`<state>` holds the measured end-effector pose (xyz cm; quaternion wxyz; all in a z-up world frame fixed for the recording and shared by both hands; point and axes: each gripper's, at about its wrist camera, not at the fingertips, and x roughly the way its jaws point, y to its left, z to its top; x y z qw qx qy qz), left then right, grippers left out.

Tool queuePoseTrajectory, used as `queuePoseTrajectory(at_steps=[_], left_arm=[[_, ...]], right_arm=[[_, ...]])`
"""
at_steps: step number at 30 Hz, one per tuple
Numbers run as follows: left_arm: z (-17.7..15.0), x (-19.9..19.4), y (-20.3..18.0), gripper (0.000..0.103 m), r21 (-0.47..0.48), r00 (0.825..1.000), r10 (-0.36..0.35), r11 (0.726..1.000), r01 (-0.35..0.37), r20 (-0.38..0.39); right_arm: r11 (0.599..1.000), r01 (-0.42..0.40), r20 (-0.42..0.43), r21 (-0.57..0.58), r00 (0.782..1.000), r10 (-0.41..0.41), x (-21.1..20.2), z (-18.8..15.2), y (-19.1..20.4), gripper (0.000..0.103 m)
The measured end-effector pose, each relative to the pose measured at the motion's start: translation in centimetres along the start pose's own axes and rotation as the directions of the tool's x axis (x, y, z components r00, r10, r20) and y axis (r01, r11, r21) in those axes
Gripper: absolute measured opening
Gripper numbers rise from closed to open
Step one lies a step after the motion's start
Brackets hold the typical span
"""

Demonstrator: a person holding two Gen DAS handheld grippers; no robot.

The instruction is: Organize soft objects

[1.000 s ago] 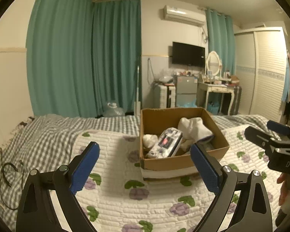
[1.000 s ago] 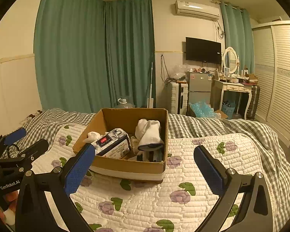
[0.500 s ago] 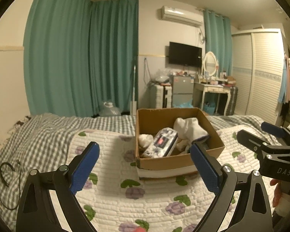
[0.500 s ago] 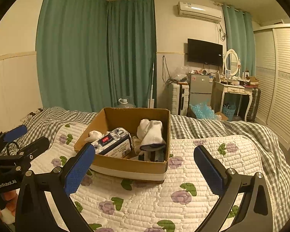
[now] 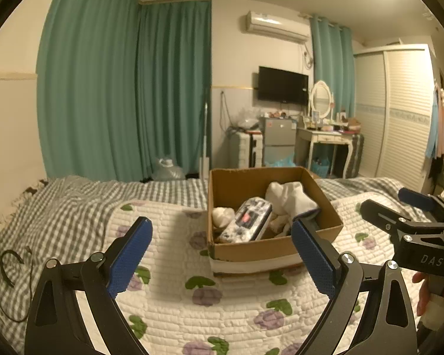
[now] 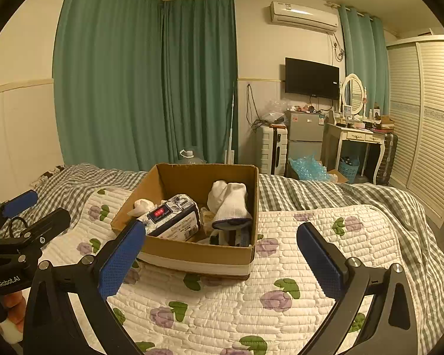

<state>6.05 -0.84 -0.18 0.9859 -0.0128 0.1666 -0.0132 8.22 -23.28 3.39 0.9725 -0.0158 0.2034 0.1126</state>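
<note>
Two grippers hang above the bed (image 5: pixel 59 207), both aimed at the box (image 6: pixel 192 254) that sits on the quilt (image 6: pixel 251 310) near the middle of the bed. The left gripper (image 5: pixel 222 257) has its fingers (image 5: pixel 130 254) spread wide, with nothing between them and nothing touching the blue pads; the right gripper (image 6: pixel 222 260) is the same, fingers (image 6: pixel 318 259) far apart and empty. In each wrist view the other gripper shows at the edge of the frame, held by a hand (image 5: pixel 429 293), so the two tools flank the box from either side of its near wall.

Soft things already lie inside the box: a white sock bundle (image 6: pixel 231 204) leans against the right wall, a tissue pack (image 6: pixel 174 219) lies tilted against the near-left side, and a small white wad (image 6: pixel 142 205) sits in the left corner. More pieces lie under them, too dim to name. No loose soft thing shows on the quilt or on the checked sheet around it.

Gathered in one container, the goods look sorted. That fits either a finished tidy-up or a box waiting to be emptied and rearranged; the wide fingers suit both a release and an approach.
</note>
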Motion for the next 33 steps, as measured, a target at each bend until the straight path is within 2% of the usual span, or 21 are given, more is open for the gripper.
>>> queuePoseTrajectory(at_steps=[33], left_arm=[[-0.01, -0.17, 0.48, 0.096, -0.002, 1.000, 0.011, 1.000, -0.011, -0.006]], right_arm=[[1.000, 0.001, -0.001, 0.001, 1.000, -0.001, -0.02, -0.09, -0.08, 0.103]])
